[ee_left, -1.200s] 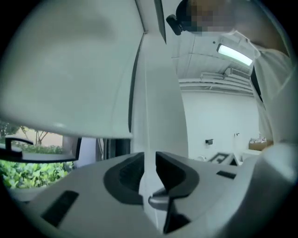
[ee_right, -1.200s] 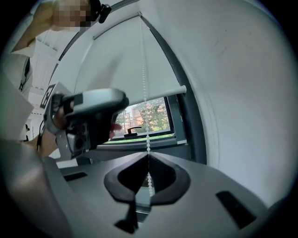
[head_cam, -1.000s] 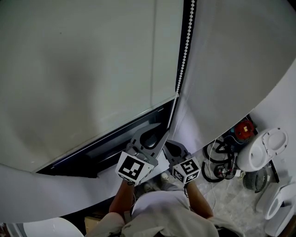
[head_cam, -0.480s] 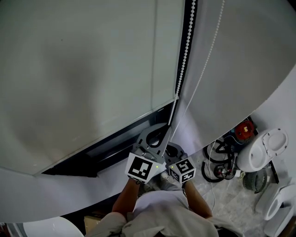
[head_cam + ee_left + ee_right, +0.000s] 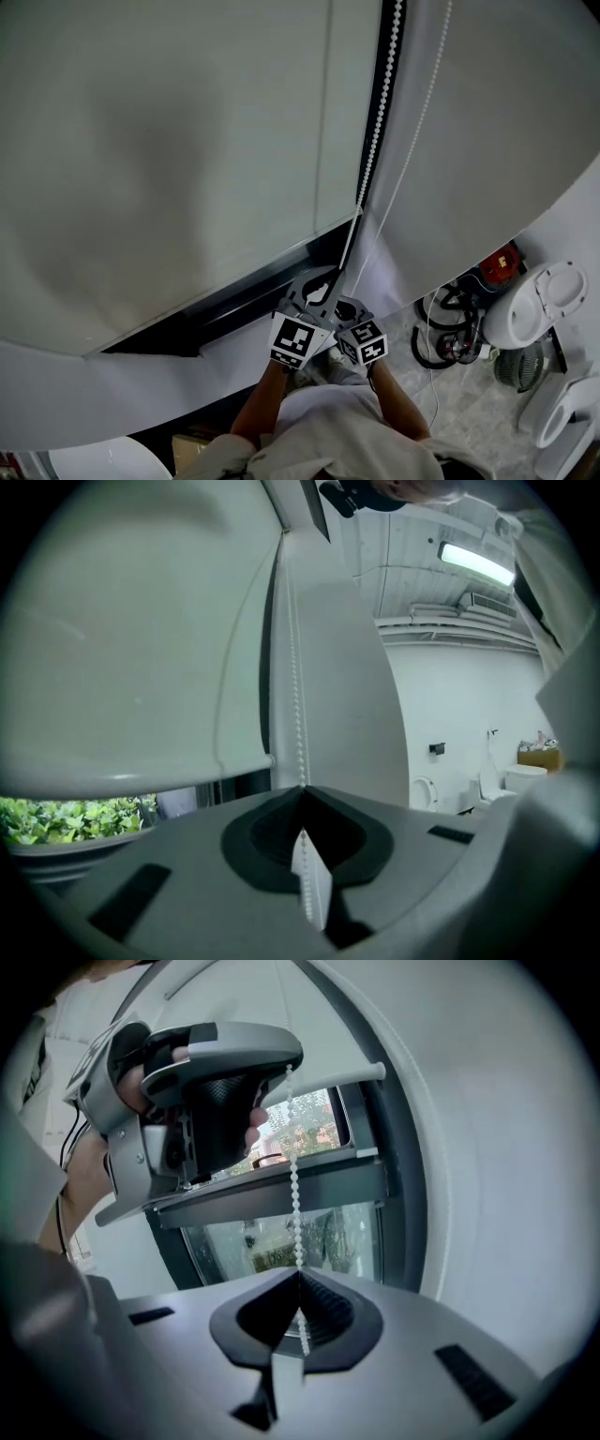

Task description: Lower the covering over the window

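The left gripper (image 5: 321,284) and, just below, the right gripper (image 5: 349,306) have fingers clenched on the bead chain (image 5: 373,150) beside the blind (image 5: 169,159).

"How did the person carry the two grippers?"

"Close in front of the chest. The left gripper (image 5: 322,281) sat a little ahead of the right gripper (image 5: 349,306), and their marker cubes almost touched."

"And the jaws?"

"Both pairs were closed. The left pinched the bead chain (image 5: 298,714) at its tips. The right clamped the same strand just below it."

"The arms?"

"The left forearm (image 5: 255,412) and right forearm (image 5: 398,408) were bare and reached forward from bent elbows, converging toward the grippers. In the right gripper view the left hand (image 5: 141,1082) was wrapped round its gripper's handle."
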Tool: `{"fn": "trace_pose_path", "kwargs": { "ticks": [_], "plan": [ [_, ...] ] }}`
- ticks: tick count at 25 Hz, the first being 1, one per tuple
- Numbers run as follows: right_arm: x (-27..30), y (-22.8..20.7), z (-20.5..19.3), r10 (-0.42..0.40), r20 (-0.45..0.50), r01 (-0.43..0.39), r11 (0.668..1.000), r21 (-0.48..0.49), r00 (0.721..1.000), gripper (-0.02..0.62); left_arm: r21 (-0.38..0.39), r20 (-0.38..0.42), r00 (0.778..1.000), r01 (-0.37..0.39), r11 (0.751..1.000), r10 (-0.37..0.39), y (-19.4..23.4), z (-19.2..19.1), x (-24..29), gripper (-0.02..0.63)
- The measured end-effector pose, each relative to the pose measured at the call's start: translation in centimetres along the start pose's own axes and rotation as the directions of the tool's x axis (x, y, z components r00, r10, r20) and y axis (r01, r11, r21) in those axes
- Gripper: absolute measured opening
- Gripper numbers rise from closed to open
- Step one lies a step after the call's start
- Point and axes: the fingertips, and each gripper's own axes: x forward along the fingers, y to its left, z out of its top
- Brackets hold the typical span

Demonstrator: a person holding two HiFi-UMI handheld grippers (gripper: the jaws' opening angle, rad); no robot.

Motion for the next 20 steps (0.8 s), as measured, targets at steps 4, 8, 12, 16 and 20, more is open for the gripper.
{"fn": "trace_pose_path", "kwargs": {
  "ticks": [4, 8, 12, 16, 20],
  "plan": [
    [0.9, -0.5, -2.4, -0.001, -0.046, 0.002, 1.000, 0.009, 0.999, -0.002, -0.024, -0.036, 0.999, 0.000, 1.000, 0.000, -0.1, -2.7, 0.2, 0.015],
    [1.5, -0.8, -4.2, 0.001, -0.079, 0.001, 1.000, 0.030, 0.997, -0.002, -0.042, -0.065, 0.998, -0.002, 0.999, -0.001, -0.2, -5.0, 0.3, 0.015],
    [2.2, -0.9, -6.3, 0.006, -0.121, 0.000, 0.999, 0.052, 0.993, -0.002, -0.052, -0.090, 0.996, -0.003, 0.999, -0.001, -0.3, -6.7, 0.3, 0.015],
    [2.6, -1.1, -8.3, 0.010, -0.151, -0.001, 0.998, 0.063, 0.988, -0.002, -0.058, -0.110, 0.994, -0.009, 0.998, 0.003, -0.3, -8.2, 0.3, 0.015],
    [2.5, -1.3, -8.7, 0.002, -0.177, 0.009, 0.998, 0.057, 0.984, -0.002, -0.059, -0.123, 0.992, -0.009, 0.998, 0.001, -0.3, -9.0, 0.4, 0.014]
  ]
}}
